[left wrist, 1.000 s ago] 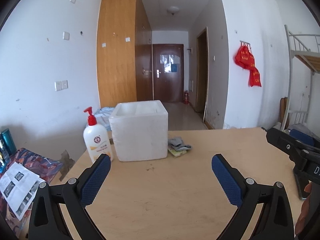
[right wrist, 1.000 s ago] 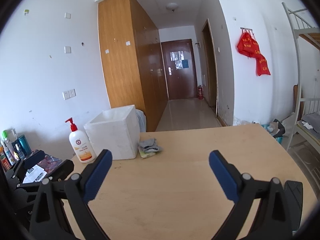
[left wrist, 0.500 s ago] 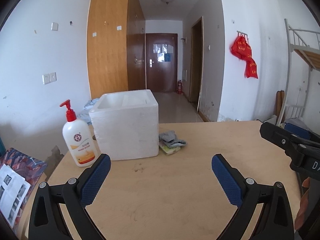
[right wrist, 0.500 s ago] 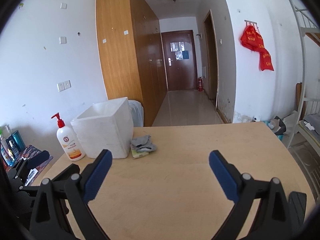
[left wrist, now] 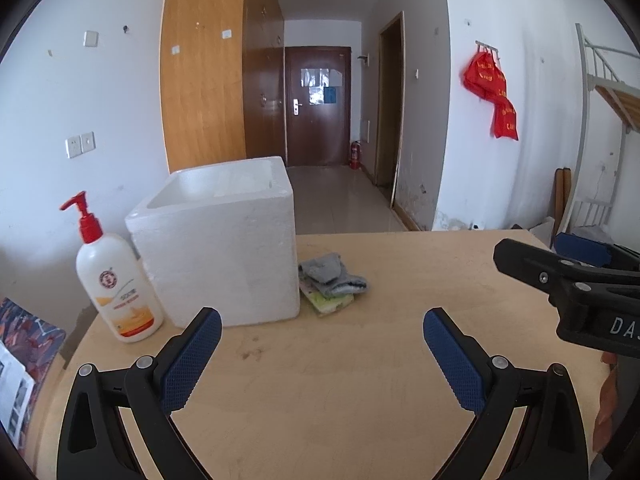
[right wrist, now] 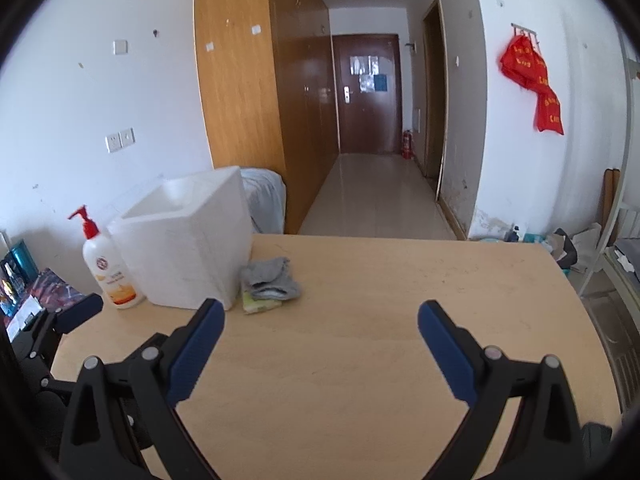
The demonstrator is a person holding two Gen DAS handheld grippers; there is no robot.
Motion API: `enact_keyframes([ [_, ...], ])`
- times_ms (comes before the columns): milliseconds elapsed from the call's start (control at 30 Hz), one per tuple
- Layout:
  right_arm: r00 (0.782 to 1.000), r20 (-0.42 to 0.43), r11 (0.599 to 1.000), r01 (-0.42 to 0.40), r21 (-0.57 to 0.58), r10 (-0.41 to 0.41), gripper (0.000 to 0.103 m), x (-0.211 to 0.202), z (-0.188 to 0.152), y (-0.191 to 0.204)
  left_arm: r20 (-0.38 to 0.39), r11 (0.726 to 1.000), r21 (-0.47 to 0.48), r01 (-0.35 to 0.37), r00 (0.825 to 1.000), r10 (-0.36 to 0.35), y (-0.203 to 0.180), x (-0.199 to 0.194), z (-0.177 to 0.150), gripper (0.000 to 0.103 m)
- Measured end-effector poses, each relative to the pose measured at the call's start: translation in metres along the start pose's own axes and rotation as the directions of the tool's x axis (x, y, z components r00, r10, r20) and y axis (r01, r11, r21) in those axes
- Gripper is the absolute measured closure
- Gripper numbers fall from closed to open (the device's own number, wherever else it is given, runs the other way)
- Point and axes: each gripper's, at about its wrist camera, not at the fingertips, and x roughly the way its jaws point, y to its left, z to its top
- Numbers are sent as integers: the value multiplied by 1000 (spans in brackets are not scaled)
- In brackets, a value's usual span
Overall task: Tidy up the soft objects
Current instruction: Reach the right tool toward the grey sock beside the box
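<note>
Both hand-held grippers gape wide and empty above the wooden surface (left wrist: 360, 380): left hand-held gripper (left wrist: 322, 330), right hand-held gripper (right wrist: 320, 322). Grey socks (left wrist: 332, 276) sit piled on a yellow-green cloth (left wrist: 330, 303), touching the white foam box (left wrist: 224, 248), with the pump bottle (left wrist: 116, 284) beyond.

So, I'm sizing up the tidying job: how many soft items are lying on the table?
2 visible: a grey sock lying on a yellow-green cloth, stacked right beside the white foam box. More could be hidden inside the box or within the pile.
</note>
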Motion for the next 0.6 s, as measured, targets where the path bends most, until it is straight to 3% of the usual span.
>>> enact_keyframes([
  [333, 994, -103, 998, -39, -49, 34, 4, 55, 20, -7, -76, 1000, 2, 20, 997, -20, -4, 60, 6, 2],
  [600, 972, -210, 989, -121, -81, 101, 4, 109, 31, 2, -146, 1000, 5, 4, 989, -4, 4, 103, 2, 2],
])
